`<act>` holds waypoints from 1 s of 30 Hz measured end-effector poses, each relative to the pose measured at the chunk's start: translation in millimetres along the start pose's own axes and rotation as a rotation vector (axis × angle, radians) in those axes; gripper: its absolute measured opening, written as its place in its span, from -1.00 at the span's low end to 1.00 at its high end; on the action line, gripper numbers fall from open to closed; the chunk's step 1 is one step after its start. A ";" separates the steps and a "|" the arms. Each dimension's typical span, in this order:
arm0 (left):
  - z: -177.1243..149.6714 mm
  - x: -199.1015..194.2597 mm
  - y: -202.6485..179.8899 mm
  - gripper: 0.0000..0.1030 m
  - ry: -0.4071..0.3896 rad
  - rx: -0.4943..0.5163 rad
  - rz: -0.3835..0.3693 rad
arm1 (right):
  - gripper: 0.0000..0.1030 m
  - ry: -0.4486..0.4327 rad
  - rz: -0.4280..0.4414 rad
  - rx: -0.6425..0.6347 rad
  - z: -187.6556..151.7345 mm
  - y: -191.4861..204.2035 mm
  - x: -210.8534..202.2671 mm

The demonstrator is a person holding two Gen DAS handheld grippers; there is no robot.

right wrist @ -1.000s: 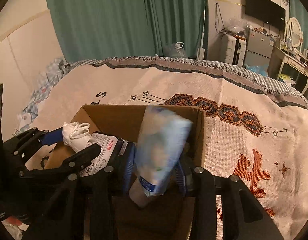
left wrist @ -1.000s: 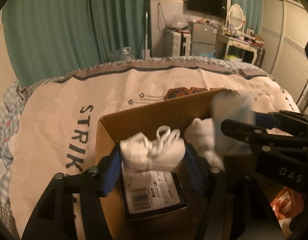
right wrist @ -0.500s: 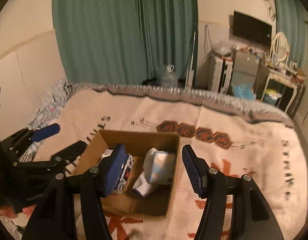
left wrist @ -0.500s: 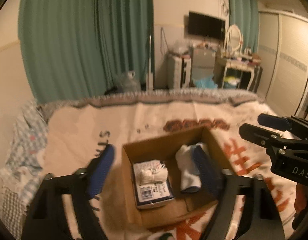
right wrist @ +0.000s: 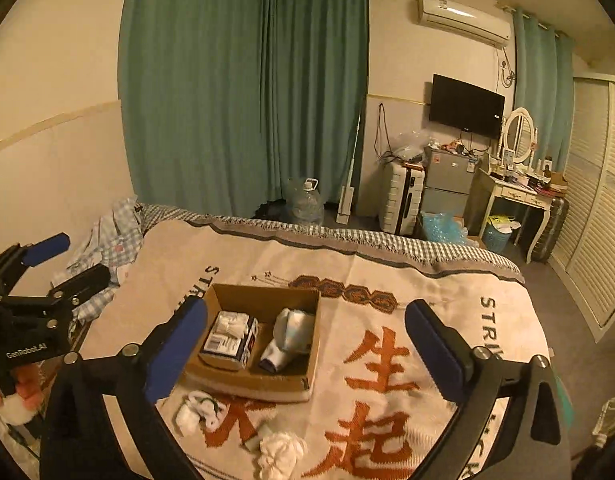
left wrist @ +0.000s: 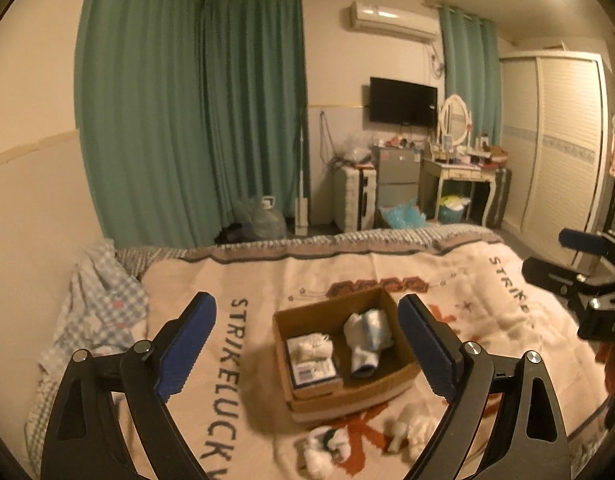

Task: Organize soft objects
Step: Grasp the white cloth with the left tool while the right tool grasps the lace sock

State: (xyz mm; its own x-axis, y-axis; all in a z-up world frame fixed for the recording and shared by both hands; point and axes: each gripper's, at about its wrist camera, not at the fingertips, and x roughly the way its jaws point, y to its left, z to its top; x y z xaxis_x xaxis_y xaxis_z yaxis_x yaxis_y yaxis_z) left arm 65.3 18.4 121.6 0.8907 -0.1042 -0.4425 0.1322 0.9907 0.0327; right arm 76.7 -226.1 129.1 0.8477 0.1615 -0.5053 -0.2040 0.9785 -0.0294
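A brown cardboard box point(left wrist: 391, 386) point(right wrist: 267, 384) sits on the printed bed blanket. Inside it lie a packaged white sock bundle point(left wrist: 311, 354) point(right wrist: 229, 336) on the left and a white and pale blue sock roll point(left wrist: 367, 336) point(right wrist: 289, 334) on the right. Two loose white sock bundles lie in front of the box, one to the left point(left wrist: 321, 450) point(right wrist: 199, 412) and one to the right point(left wrist: 411, 428) point(right wrist: 281, 450). My left gripper point(left wrist: 307, 344) is open and empty, raised well above the box. My right gripper point(right wrist: 307, 350) is open and empty, also raised above it.
The blanket point(right wrist: 387, 368) with orange characters covers the bed. A checked cloth point(left wrist: 99, 308) lies at the bed's left edge. Green curtains, a water jug point(right wrist: 305, 202), a suitcase, a small fridge and a dressing table point(right wrist: 515, 196) stand beyond the bed's far end.
Both grippers let go of their sock bundles in the box, opened wide and drew back and up. The box now looks small and far below them.
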 end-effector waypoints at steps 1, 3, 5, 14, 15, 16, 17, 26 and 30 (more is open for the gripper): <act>-3.8 -2.9 -0.3 0.81 0.003 0.007 0.004 | 0.96 0.008 0.003 -0.001 -4.0 0.6 -1.3; -12.4 -5.2 1.0 0.81 0.008 0.017 0.019 | 0.96 0.023 0.001 -0.003 -13.8 2.9 0.0; -22.6 -5.1 1.1 0.81 0.019 0.027 0.037 | 0.98 0.035 -0.003 -0.007 -23.9 4.3 1.9; -88.6 41.3 -2.6 0.81 0.140 0.020 0.087 | 1.00 0.165 -0.072 -0.045 -95.9 10.6 66.7; -97.6 50.1 -4.9 0.81 0.162 0.012 0.086 | 1.00 0.182 -0.067 -0.044 -102.9 10.6 75.4; -104.7 56.6 -6.6 0.81 0.177 0.009 0.083 | 1.00 0.207 -0.055 -0.042 -112.7 10.7 86.2; -113.2 64.5 -8.8 0.81 0.194 0.007 0.083 | 1.00 0.226 -0.043 -0.038 -121.1 11.1 94.1; -177.8 119.5 -25.0 0.81 0.350 0.014 0.086 | 0.99 0.408 0.037 -0.014 -189.8 17.5 159.9; -197.7 133.9 -24.3 0.80 0.408 0.015 0.087 | 0.78 0.486 0.075 0.004 -211.9 19.7 182.2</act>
State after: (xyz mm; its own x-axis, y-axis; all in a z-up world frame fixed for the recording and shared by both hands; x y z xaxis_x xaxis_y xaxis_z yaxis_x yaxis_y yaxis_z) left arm 95.3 -2.4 -115.5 0.6535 0.0266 -0.7564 0.0725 0.9926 0.0975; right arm 123.4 -204.5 -146.3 0.5042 0.1544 -0.8497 -0.2531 0.9671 0.0255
